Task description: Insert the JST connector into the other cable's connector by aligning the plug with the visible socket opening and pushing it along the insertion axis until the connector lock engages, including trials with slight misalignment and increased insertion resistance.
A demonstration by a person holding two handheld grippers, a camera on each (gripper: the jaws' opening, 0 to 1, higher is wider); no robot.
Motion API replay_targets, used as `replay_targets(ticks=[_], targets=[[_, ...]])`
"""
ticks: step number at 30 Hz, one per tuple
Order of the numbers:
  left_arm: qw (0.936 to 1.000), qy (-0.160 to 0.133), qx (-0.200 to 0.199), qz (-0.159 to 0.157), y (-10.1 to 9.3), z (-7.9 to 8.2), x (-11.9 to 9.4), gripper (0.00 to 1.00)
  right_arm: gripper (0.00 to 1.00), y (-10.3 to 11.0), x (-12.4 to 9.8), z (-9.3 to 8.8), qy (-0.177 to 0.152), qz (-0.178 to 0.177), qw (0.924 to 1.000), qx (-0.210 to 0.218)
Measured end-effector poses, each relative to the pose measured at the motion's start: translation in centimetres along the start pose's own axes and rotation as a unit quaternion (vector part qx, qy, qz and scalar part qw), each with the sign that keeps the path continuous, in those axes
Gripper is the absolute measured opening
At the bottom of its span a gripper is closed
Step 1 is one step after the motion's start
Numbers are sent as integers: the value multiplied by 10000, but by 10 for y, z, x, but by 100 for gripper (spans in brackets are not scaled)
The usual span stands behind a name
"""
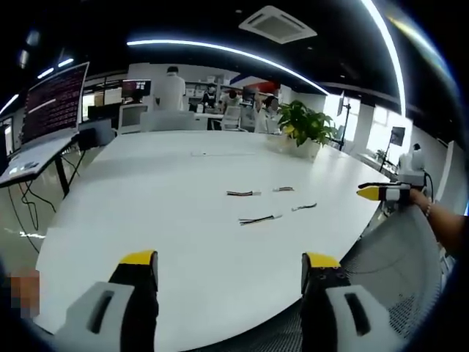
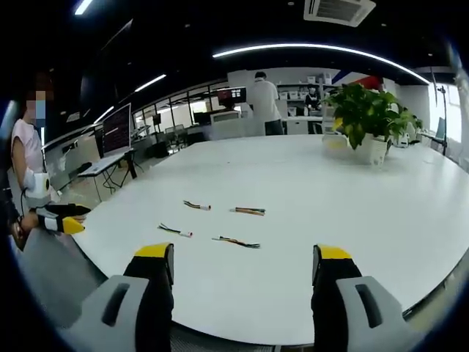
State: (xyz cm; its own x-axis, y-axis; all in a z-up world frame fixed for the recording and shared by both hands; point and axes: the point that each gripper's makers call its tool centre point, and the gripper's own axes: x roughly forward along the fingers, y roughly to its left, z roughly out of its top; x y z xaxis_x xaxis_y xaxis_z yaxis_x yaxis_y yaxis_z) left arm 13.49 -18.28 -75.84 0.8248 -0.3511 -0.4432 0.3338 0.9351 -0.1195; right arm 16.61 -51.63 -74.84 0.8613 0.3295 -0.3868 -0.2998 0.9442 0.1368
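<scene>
Both hand-held grippers, left [image 1: 229, 268] and right [image 2: 244, 262], are released and hold nothing. Four short cables lie mid-surface [image 2: 352, 183], apart from each other: [image 2: 196, 206], [image 2: 250, 211], [image 2: 176, 231], [image 2: 236, 241]. White pot [image 2: 371, 150] holds a green plant [image 2: 370, 108]; no legible writing.

A broad white counter [image 1: 176, 198] with a rounded edge stands in an open office. A leafy green plant [image 2: 370, 110] in a white pot sits on its far side. The ceiling is dark, crossed by long curved strip lights [image 1: 220, 50] and fitted with a square air vent [image 1: 277, 24]. On a side desk an open laptop [image 1: 44, 121] shows lines of text. Beyond the counter are more desks, monitors [image 2: 229, 94] and chairs, and a person in a white top [image 2: 262, 99] stands with their back turned. Bright windows [image 1: 381, 128] line one wall.
</scene>
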Motion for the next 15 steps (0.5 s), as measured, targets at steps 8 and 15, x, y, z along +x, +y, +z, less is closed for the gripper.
replay_targets(ticks=[8, 15], targets=[[10000, -4, 1, 17, 1, 0, 0, 78, 76, 1, 0, 0, 1, 22, 10000, -6], [10000, -15, 2, 16, 1, 0, 0, 78, 76, 1, -1, 1, -35, 1, 10000, 14]])
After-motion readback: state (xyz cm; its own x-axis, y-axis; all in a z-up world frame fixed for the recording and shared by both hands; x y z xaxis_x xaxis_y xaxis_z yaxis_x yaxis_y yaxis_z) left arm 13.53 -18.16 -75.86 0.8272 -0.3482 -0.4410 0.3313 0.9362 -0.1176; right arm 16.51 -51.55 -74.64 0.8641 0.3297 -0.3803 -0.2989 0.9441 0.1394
